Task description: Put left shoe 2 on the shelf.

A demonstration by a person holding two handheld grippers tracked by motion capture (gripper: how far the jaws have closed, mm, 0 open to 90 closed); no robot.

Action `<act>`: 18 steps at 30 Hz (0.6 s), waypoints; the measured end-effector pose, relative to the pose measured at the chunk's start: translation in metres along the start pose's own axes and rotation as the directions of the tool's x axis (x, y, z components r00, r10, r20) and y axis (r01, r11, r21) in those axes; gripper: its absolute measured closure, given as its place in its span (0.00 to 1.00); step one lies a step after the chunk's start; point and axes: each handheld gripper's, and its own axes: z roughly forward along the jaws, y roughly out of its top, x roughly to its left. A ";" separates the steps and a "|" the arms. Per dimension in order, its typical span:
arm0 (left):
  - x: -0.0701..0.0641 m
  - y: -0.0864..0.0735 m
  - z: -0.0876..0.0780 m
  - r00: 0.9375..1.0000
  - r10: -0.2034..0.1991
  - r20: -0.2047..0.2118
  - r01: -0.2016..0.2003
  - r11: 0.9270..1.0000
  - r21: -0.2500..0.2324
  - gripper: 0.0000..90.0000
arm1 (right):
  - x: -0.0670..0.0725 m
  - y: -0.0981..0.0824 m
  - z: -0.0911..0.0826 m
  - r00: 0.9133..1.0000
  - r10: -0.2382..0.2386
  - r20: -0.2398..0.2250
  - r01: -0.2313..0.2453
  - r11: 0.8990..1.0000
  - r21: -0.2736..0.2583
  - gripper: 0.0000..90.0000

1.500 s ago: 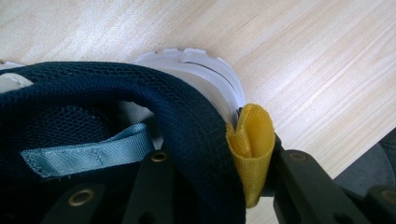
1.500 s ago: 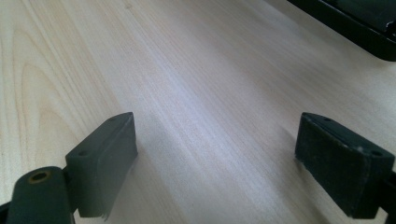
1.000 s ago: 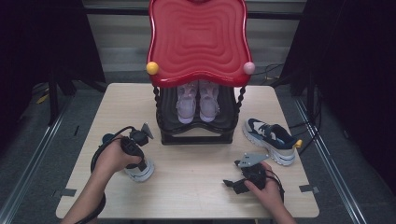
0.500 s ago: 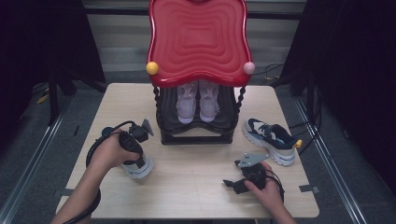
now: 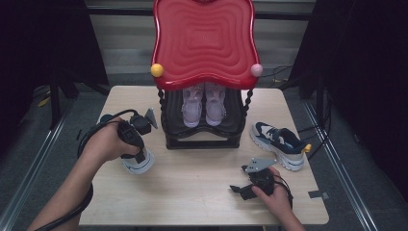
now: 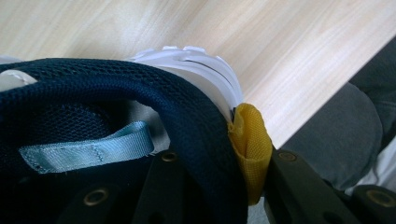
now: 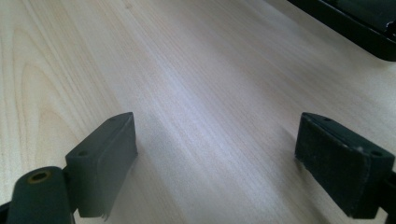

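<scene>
We hold the left gripper point(image 5: 139, 126) at the left side of the table point(image 5: 192, 197), its jaws clamped on the heel collar of a navy sneaker point(image 5: 137, 161), one jaw inside the collar, the other outside against the yellow heel tab point(image 6: 250, 140). The sneaker hangs below the hand, just left of the black shoe rack point(image 5: 202, 137). The right gripper point(image 5: 255, 180) rests low over the near right of the table, jaws spread wide with nothing between them. A matching sneaker point(image 5: 279, 142) lies right of the rack.
</scene>
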 end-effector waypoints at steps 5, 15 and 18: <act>-0.003 0.000 -0.026 1.000 0.028 -0.008 -0.028 1.000 0.001 0.83 | 0.000 0.000 0.000 1.000 0.000 0.001 0.000 1.000 0.000 0.14; -0.009 0.002 -0.071 0.997 0.065 -0.032 -0.066 0.998 -0.005 0.83 | 0.000 0.000 0.000 1.000 0.000 0.000 0.000 1.000 0.002 0.14; -0.010 0.003 -0.083 0.997 0.069 -0.034 -0.069 0.998 -0.012 0.83 | 0.000 0.000 0.000 1.000 -0.001 0.000 0.001 1.000 0.002 0.14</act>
